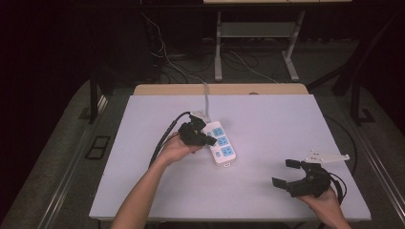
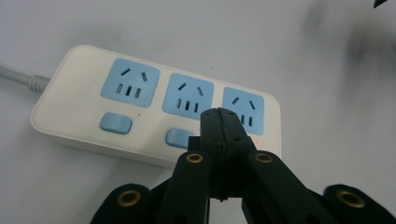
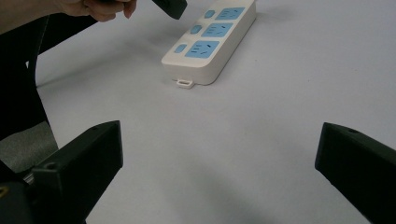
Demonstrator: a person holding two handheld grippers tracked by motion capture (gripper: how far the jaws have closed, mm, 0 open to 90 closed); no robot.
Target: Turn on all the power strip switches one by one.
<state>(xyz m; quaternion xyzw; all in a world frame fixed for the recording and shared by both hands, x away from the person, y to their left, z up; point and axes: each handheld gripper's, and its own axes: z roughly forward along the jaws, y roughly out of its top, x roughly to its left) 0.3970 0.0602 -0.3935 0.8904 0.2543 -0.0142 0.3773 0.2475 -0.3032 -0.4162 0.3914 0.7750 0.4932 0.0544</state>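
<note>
Left gripper (image 2: 219, 122) pinched fully closed on nothing, tips poised just over the power strip (image 2: 154, 109) — right above the row of blue rocker switches (image 2: 180, 137), near the middle one. Looks like a button press coming, not a lift. Power strip lying flat near the middle of the desk (image 1: 267, 191), a little toward the far edge, its grey cord (image 1: 206, 95) running off over that far edge. Rigid plastic shell, smooth and a bit slippery, probably light enough to skid if poked sideways — so pushing straight down on a switch seems safest. For a lift, gripping across the narrow width of the body; cord end stiff, best left alone. Right gripper (image 1: 286, 172) parked by the near right corner, jaws spread wide, holding nothing. Desk top pale, matte, bare apart from a white bracket (image 1: 327, 156) near the right edge. Room dark behind, table legs and loose cables on the floor
</note>
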